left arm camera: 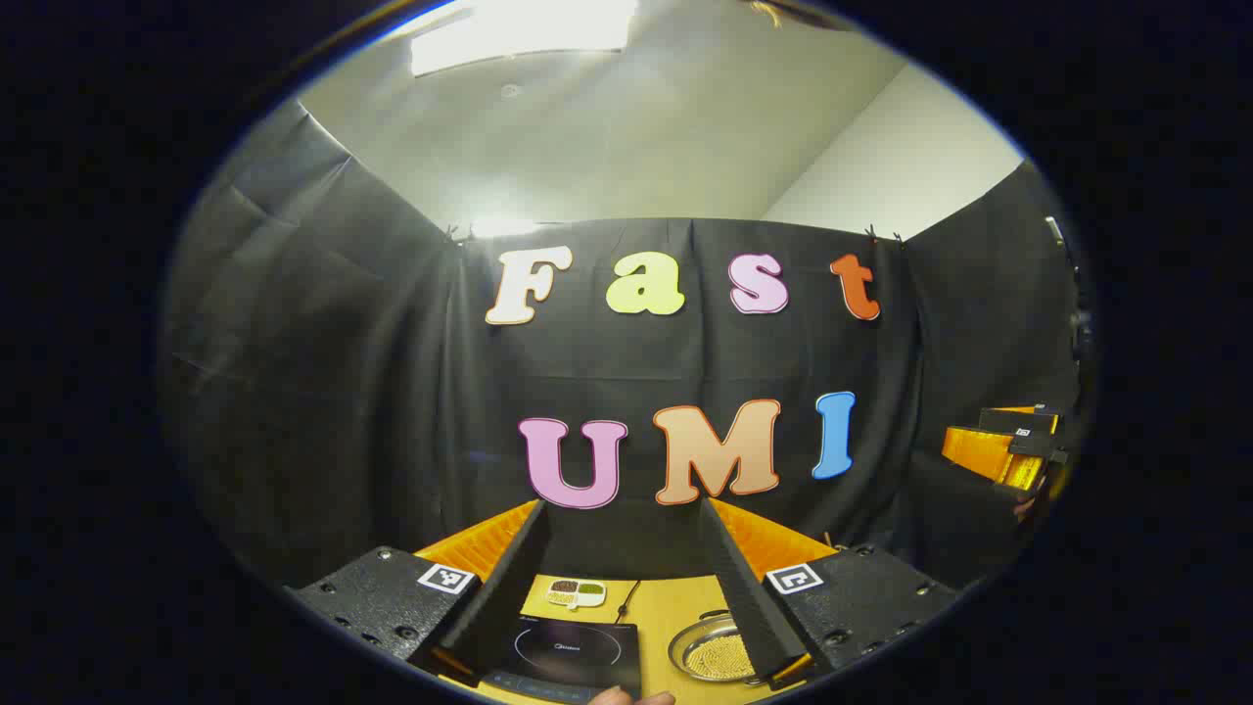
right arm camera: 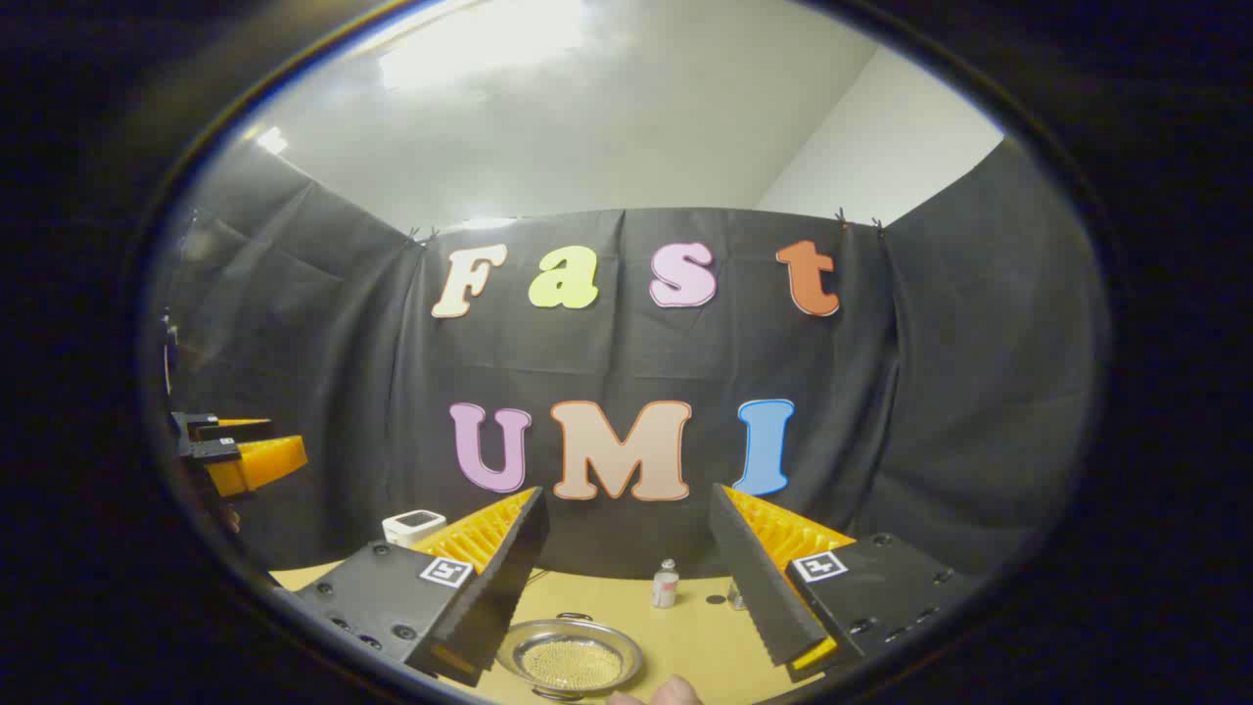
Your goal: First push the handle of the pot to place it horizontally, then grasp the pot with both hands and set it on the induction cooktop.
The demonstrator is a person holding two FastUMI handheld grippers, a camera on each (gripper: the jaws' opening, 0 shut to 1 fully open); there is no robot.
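Left claw (left arm camera: 624,568): fingers set wide apart, nothing between them, held up above the yellow worktop (left arm camera: 664,612) and pointed at the booth wall. Below and between its fingertips lies the flat black induction cooktop (left arm camera: 573,654) w/ a ring marking on its glass top. Just beyond the cooktop, nearer the wall, sits a small white two-part dish (left arm camera: 576,592) w/ dark and greenish contents. A thin dark cable (left arm camera: 628,594) runs on the worktop beside that dish. By the claw's right finger, partly hidden behind it, sits the round shiny metal pot (left arm camera: 707,651) w/ a perforated mesh-look bottom; it rests on the worktop beside the cooktop, not on it. Handle orientation: cannot tell. A fingertip of a person's hand (left arm camera: 631,697) shows at the bottom edge, below the cooktop. Far off to the right, the other claw shows side-on.

Right claw (right arm camera: 626,563): fingers also wide apart, empty, raised above the worktop (right arm camera: 685,636). The pot (right arm camera: 569,659) lies below, nearer the claw's left finger, a small loop handle (right arm camera: 571,617) on its far rim. Ahead between the fingertips stands a small bottle w/ pale cap (right arm camera: 665,586). Beyond the left finger: a white box-shaped device (right arm camera: 413,526). Far left: the left claw, side-on.
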